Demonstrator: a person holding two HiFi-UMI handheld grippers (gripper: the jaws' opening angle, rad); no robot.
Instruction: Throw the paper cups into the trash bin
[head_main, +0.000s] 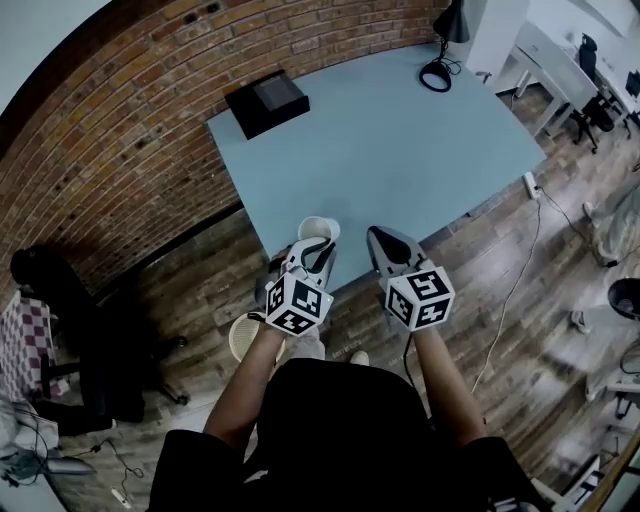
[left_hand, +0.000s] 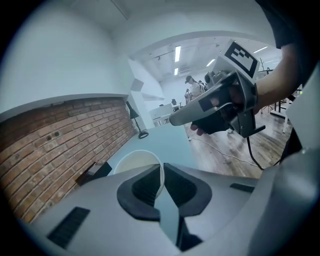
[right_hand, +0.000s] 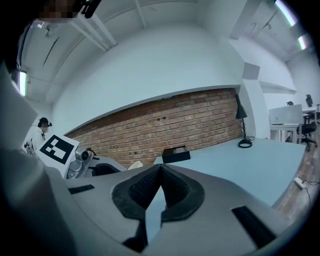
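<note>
Pinching the cup by its wall, one jaw inside, your left tongs secure it for carrying; right tongs, just beside, are closed on nothing.

We see a light blue table standing against a brick wall, with a black box at its far left corner and a black desk lamp at the far right corner, its round base on the tabletop. The floor is dark wood planks. To our left a black chair stands beside what may be a checkered cloth, too close to the edge to be sure. A white power strip lies by the table's right side, with a thin cable trailing across the floor near it. Further right stand white desks and a dark office chair
</note>
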